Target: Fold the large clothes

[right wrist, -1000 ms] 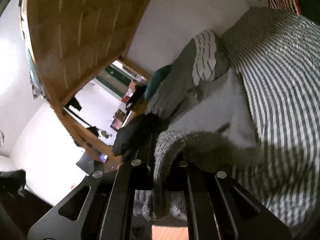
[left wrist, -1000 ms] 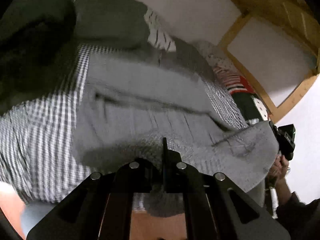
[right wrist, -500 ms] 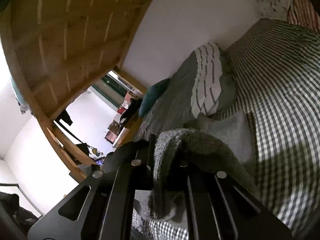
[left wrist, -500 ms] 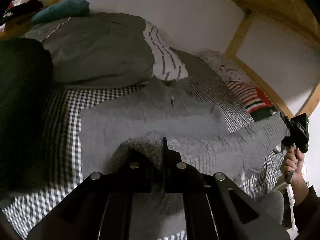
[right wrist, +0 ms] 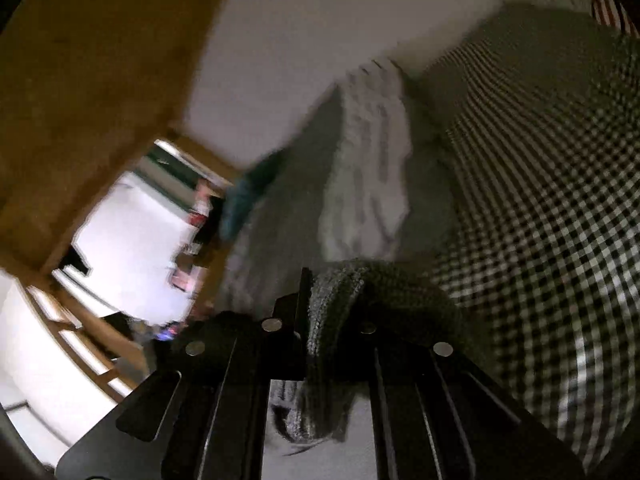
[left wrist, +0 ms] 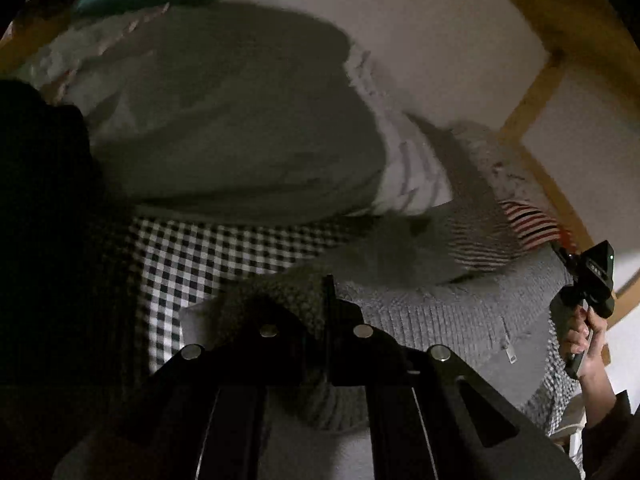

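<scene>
Closest in, the left gripper (left wrist: 329, 312) is clamped tight on a bunched edge of the grey knit sweater (left wrist: 436, 316), and the right gripper (right wrist: 316, 320) is pinched shut on another fold of it. The sweater hangs stretched between the two, above the checked bedspread (left wrist: 208, 256). From the left wrist view, the person's right hand (left wrist: 584, 336) shows near the frame's right edge. Open checked cloth lies left of the sweater. Behind that sits a big grey duvet (left wrist: 240, 128) with a striped pillow (left wrist: 416, 176) against the white wall (left wrist: 420, 24), a wooden bed frame (left wrist: 532, 100) boxing things in. The far room through the frame is too blurred to read.
</scene>
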The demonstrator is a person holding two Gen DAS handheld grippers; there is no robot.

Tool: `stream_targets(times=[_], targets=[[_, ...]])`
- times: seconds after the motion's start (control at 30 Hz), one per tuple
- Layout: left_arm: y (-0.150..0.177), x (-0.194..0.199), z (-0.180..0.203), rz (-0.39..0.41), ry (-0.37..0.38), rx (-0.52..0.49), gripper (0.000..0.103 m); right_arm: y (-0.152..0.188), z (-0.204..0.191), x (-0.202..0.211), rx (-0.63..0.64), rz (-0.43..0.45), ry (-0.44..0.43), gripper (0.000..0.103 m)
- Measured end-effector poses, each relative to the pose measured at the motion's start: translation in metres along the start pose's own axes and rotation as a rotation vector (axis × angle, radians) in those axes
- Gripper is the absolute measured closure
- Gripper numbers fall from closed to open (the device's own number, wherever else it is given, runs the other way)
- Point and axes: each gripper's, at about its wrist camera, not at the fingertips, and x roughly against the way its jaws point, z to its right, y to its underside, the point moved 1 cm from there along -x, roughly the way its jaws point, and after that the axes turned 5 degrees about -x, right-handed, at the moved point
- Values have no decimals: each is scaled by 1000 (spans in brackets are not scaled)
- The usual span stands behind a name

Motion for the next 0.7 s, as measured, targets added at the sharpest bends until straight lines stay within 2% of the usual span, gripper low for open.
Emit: stream_targets(times=[0.1, 0.13, 0.17, 0.2, 0.23, 0.27, 0.33, 0.43, 0.47, 0.5, 0.57, 0.6, 0.63, 0.7], targets=[[-4, -37, -18, -65, 19, 66, 92, -13, 26, -41, -93, -84, 133, 91], [-5, -44, -22, -69, 45, 92, 90, -17, 35, -55, -113, -106, 193, 83], [-5, -47, -26, -62, 72, 112, 78, -20, 39, -62, -118, -118, 219, 61], [-7, -47, -28, -36, 134, 136, 53, -22, 41, -67, -125, -122, 221, 53], [-10, -44, -27, 1, 193, 141, 39, -24, 42, -70, -137, -114, 199, 35], [-13, -39, -25, 38, 233, 131, 6, -27, 43, -72, -161, -99, 158, 24], [-20, -22, -16, 130, 219, 71, 6, -33, 43, -73, -219, -69, 92, 9], [-28, 6, -4, 222, 207, -7, 6, -42, 40, -70, -283, -25, 1, 8], [-29, 13, 1, 222, 200, -21, 6, -45, 34, -66, -268, -15, -13, 5], [-27, 12, 7, 166, 191, -42, 6, -47, 27, -62, -228, -12, 16, 3], [-16, -10, 22, -38, 184, -118, 6, -45, 4, -57, -89, -62, 123, 3], [-9, -20, 27, -98, 169, -159, 6, -41, -4, -56, -31, -88, 154, 3], [-1, -31, 31, -143, 122, -201, 6, -36, -11, -55, 21, -111, 187, 3], [16, -62, 29, -249, -80, -269, 6, -19, -19, -55, 94, -191, 234, 3]])
